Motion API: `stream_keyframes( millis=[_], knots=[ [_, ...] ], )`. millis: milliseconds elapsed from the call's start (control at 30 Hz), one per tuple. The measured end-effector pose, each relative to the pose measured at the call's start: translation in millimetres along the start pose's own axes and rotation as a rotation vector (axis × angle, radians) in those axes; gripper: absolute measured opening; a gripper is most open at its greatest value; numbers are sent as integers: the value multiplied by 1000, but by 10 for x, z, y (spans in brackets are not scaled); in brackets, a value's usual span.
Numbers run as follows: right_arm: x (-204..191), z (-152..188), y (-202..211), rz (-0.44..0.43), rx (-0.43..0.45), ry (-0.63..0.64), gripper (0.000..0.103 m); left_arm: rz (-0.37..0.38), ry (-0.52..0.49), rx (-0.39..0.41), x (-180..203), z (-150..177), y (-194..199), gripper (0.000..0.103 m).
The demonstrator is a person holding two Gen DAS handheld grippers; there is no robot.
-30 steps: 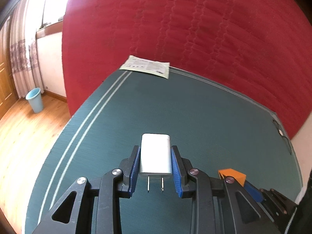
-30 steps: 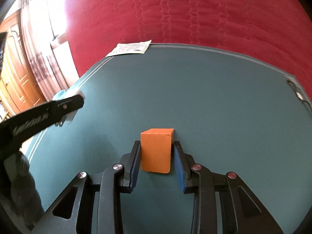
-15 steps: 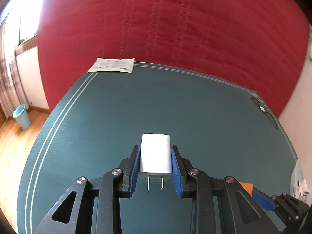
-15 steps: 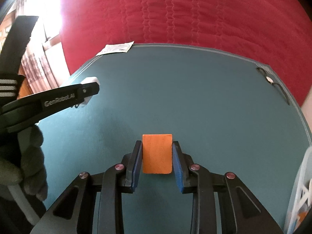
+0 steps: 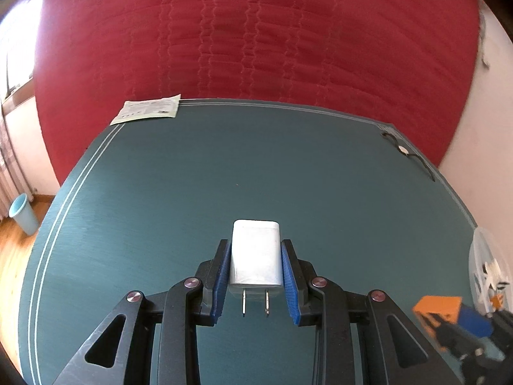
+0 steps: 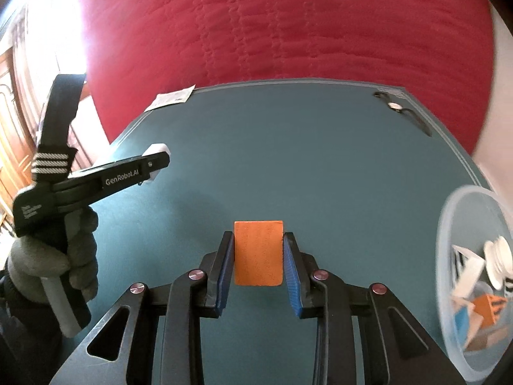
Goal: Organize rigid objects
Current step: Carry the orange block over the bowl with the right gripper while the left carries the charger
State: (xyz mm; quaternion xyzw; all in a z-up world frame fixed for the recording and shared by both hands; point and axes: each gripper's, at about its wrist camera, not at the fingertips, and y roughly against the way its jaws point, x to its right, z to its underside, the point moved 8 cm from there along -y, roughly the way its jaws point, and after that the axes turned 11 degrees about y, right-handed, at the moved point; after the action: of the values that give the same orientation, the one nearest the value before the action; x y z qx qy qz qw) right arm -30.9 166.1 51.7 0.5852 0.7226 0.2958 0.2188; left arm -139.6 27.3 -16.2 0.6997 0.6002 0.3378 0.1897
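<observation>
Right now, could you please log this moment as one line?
left gripper: shut on white charger | right gripper: shut on orange block | clear bowl: right, part-filled

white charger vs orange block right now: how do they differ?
The white charger is smooth and glossy with rounded corners; the orange block is matte, grainy and sharper-edged. The charger has two metal prongs pointing back toward the camera; the block has none. The charger sits in the left gripper, the block in the right gripper. Both are clamped between blue pads above the green table.
</observation>
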Motion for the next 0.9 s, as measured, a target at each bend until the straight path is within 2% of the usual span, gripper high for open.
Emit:
stream_keyframes(
  millis=[267, 900],
  knots=[
    [394, 120, 369, 66, 42, -73, 31, 10, -44, -2, 136, 94, -3, 32],
    [1818, 630, 1155, 352, 78, -292, 31, 0, -100, -12, 352, 327, 75, 32]
  ],
)
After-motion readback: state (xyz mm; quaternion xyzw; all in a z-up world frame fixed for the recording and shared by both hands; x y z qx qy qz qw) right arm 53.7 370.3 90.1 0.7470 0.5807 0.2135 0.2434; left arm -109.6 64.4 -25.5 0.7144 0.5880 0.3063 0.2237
